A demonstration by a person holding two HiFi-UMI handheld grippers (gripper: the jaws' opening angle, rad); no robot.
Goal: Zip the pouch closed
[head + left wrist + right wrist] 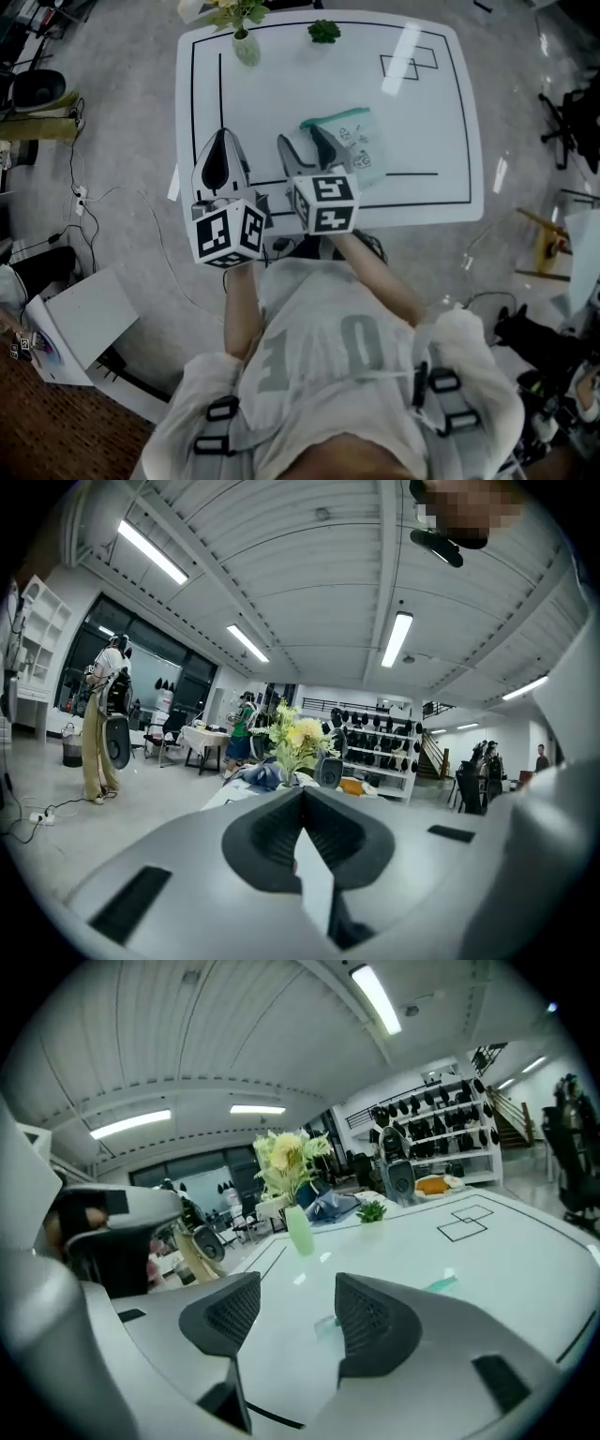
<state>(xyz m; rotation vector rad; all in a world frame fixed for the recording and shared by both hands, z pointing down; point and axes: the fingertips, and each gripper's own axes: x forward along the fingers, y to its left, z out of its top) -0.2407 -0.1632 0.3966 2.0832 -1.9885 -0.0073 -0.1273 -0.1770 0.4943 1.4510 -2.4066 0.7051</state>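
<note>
Teal-zipped pouch (361, 145) sits untouched just beyond our wide, empty right gripper (300, 137); left gripper (221, 137) is closed. Next we likely pin one end.

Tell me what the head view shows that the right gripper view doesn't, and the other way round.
Only the head view: the whole pouch lying flat on the table, both marker cubes, the person's torso and the floor cables.

Only the right gripper view: ceiling lights and a rack of dark gear behind the table.

Both: the white table with its drawn rectangles, the flower vase, the small green plant, and the right gripper, jaws apart with nothing gripped.
</note>
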